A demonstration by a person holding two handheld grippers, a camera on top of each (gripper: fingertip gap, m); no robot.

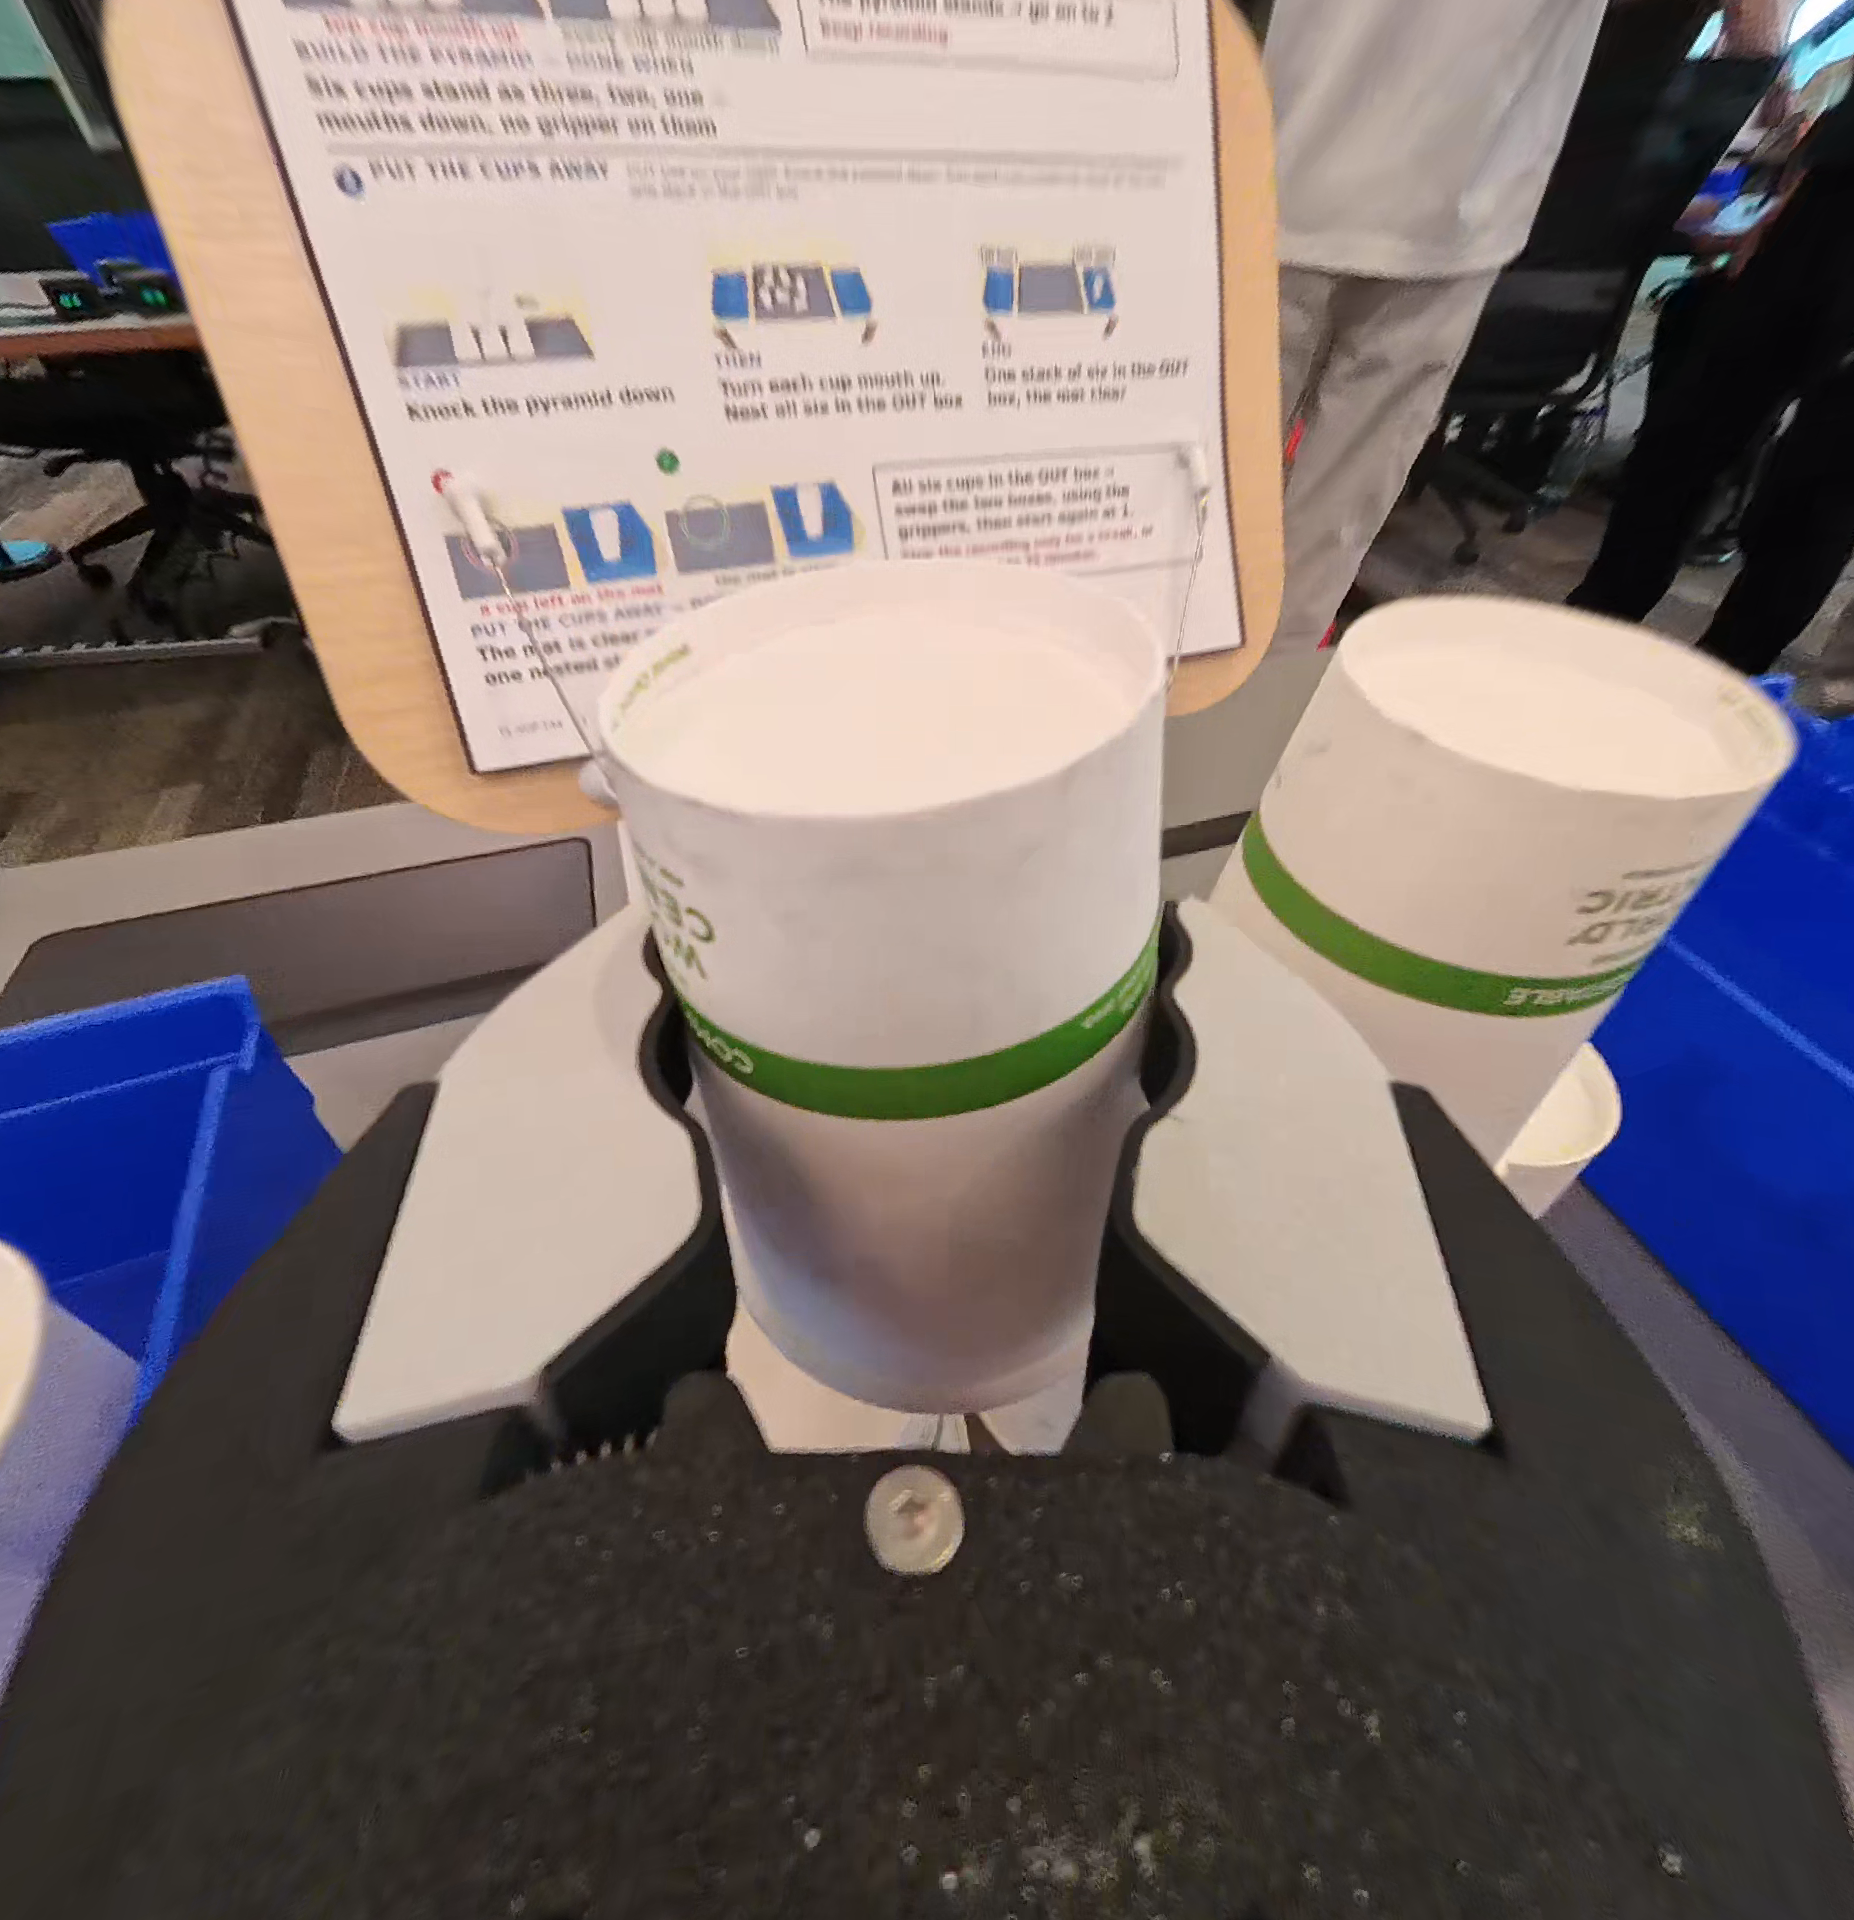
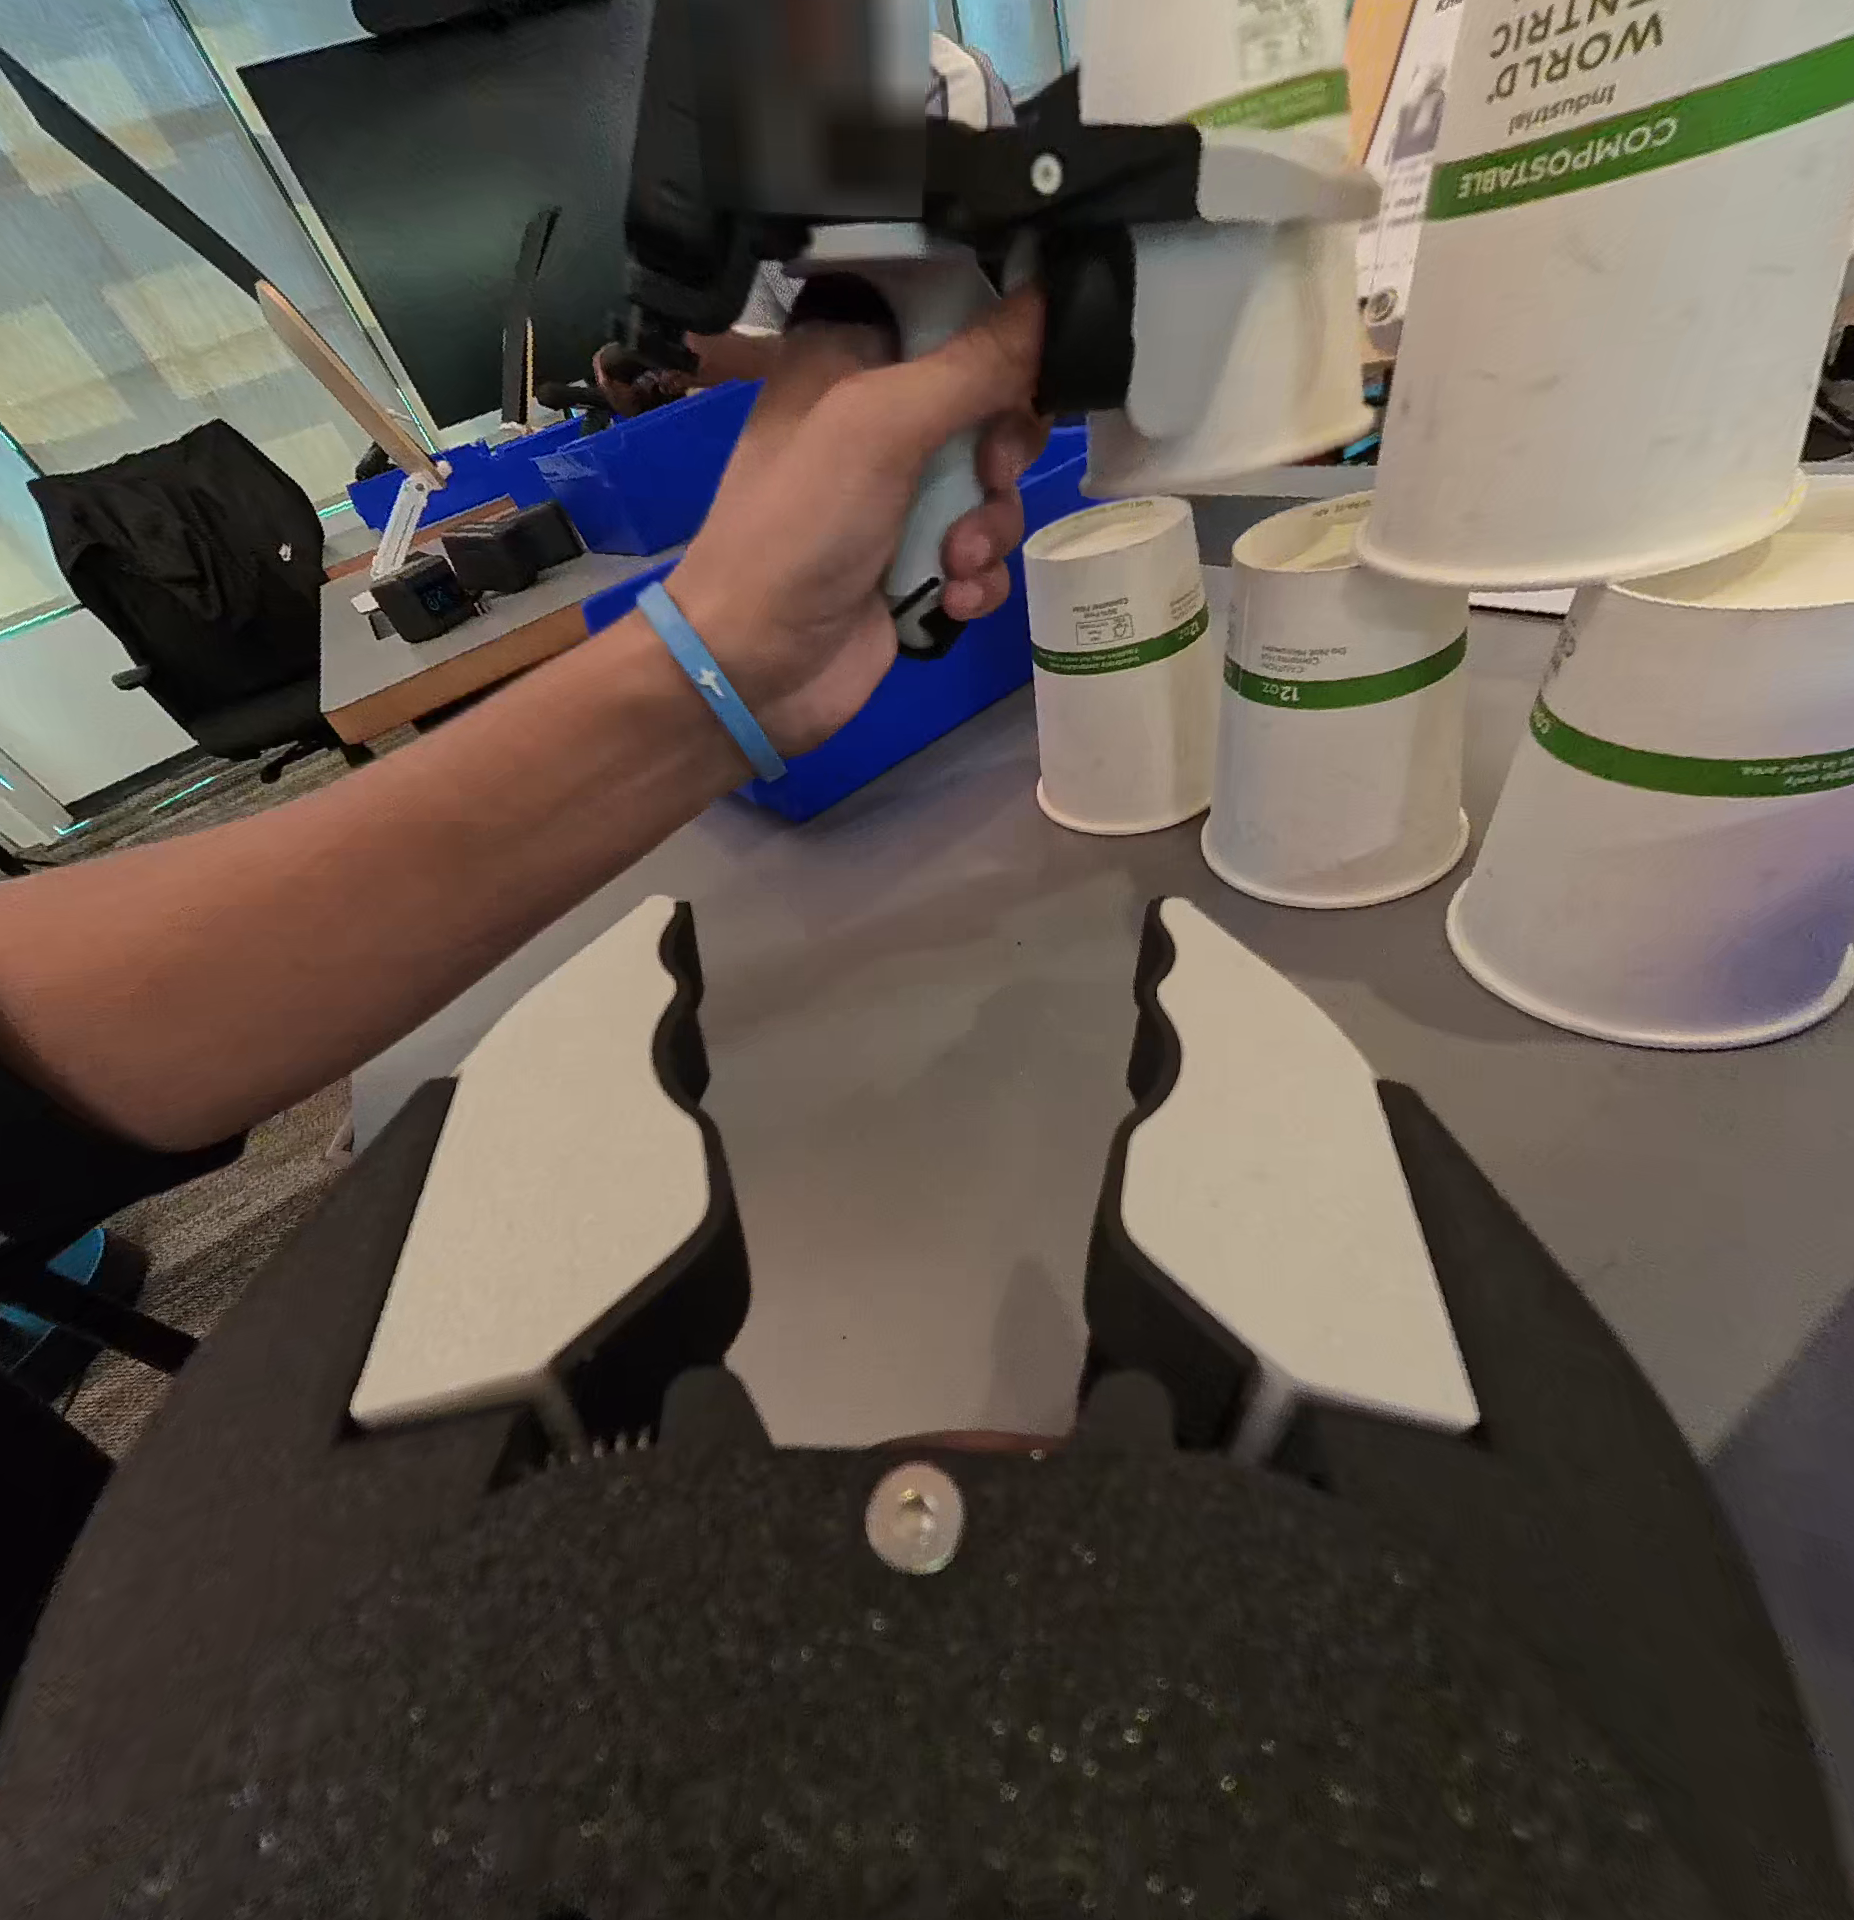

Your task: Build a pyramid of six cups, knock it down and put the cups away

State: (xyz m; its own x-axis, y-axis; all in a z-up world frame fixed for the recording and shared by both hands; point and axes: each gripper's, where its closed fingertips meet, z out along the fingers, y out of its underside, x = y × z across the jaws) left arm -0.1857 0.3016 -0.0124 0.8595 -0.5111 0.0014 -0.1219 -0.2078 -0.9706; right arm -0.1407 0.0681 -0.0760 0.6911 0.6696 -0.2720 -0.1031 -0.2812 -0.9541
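My left gripper is shut on a white paper cup with a green band and holds it mouth down in the air. To its right, a second-tier cup stands mouth down. In the right wrist view, three cups stand mouth down in a row on the grey mat. The second-tier cup rests on the middle and right ones. The held cup hangs above the left and middle ones. My right gripper is open and empty, low over the mat in front of the row.
A blue bin sits at the left and another at the right. A wooden board with an instruction sheet stands behind the mat. People stand beyond it. A hand and forearm hold the left gripper.
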